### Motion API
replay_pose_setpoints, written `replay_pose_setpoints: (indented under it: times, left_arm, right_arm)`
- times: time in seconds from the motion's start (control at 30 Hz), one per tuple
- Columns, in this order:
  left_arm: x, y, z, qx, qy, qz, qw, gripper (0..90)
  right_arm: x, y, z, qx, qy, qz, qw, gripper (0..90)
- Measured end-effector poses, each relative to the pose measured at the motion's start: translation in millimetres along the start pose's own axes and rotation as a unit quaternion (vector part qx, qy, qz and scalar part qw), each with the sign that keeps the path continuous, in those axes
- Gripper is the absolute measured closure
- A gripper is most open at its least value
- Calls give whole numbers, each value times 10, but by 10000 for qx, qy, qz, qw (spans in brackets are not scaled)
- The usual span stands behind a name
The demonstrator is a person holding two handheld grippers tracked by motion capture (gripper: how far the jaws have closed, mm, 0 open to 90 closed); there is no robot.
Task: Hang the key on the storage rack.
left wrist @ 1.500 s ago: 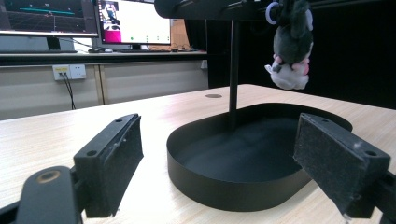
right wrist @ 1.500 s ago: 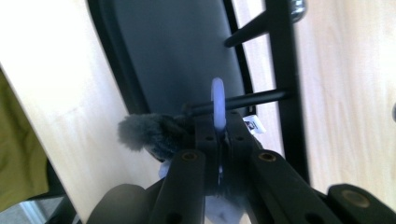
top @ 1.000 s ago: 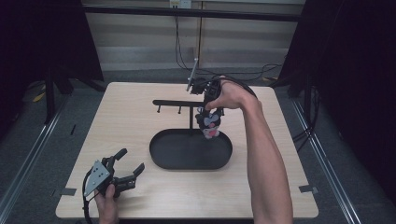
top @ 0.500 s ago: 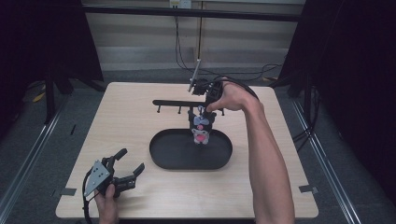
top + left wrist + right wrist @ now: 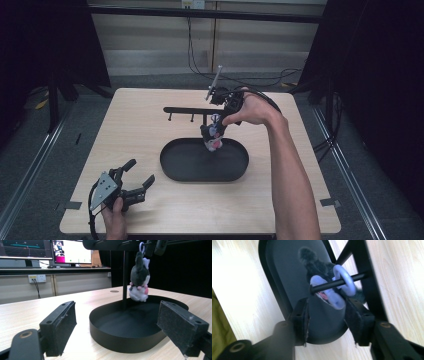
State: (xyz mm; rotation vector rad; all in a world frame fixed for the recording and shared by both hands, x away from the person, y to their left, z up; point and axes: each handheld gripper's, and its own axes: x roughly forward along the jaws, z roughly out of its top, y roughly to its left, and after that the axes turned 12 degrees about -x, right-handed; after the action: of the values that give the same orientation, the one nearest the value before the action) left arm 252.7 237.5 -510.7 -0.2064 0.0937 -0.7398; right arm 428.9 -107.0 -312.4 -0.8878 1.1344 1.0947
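A small grey and white plush toy hangs by its pale ring from a peg of the black hanger stand, over the 12 o'clock rim of the black oval tray at the centre of the tabletop. In the right gripper view the peg passes through the ring, and the right tongs stand parted around the toy's top, a pad to either side; whether the pads touch it I cannot tell. In the high view the right hand holds these tongs at the stand's 3 o'clock end. The left tongs rest near the tabletop's 7 o'clock corner, held by the left hand, jaws spread wide on nothing, pointing towards the tray. In the left gripper view the toy dangles beside the stand's upright post, clear of the tray floor.
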Motion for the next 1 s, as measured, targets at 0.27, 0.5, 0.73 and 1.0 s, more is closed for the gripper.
replay_pose_setpoints:
  times: [0.27, 0.5, 0.73, 1.0]
  left_arm:
    - [-5, 5, 2, 36, 35, -5, 10000, 153]
    - [-5, 5, 3, 37, 38, -4, 10000, 153]
    - [-5, 4, 3, 34, 37, 5, 10000, 151]
    - [-4, 4, 2, 39, 37, 18, 10000, 150]
  right_arm:
    - [-74, 121, -104, 204, -321, 44, 9993, 438]
    - [-85, 269, -199, 197, -586, 144, 9980, 434]
    - [-24, 415, -311, 246, -858, 73, 9960, 403]
    - [145, 590, -442, 251, -1318, -108, 9909, 372]
